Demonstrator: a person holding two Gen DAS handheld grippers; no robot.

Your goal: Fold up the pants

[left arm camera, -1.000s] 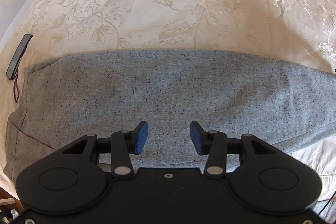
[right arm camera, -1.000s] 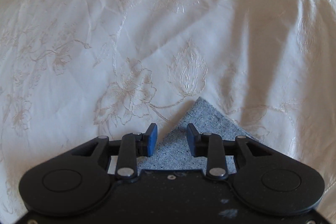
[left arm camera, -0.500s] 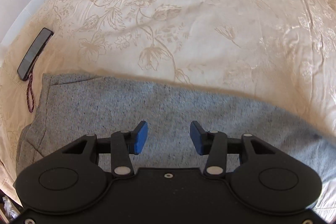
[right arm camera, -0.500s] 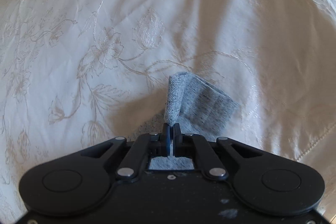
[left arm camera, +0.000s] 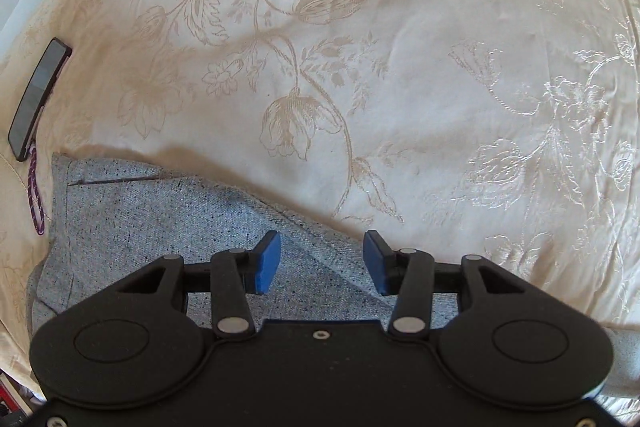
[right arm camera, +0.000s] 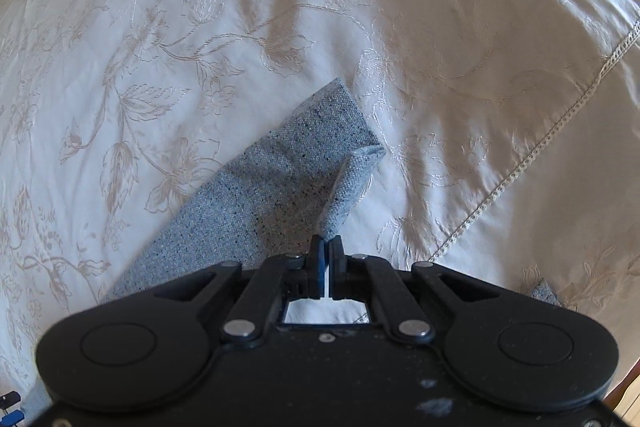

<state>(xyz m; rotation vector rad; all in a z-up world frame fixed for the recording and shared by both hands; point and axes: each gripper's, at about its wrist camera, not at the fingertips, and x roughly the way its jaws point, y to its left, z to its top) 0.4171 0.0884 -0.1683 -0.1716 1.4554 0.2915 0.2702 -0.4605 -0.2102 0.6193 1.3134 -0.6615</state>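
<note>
The right gripper [right arm camera: 325, 259], clamped on the pants [right arm camera: 256, 199] hem, is starting the lengthwise fold; next, carry it toward the waistband at nine o'clock below the wide-open left gripper [left arm camera: 322, 261].

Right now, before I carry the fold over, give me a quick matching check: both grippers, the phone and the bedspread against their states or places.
Things:
1. left gripper
2. right gripper
3. black phone
4. floral bedspread

States or places:
A. lies beside the waistband of the grey pants
B. fingers open, holding nothing
C. spread under the pants
D. fingers shut on the pants hem, lifting it

Pairs: 1-B, 2-D, 3-A, 4-C
</note>
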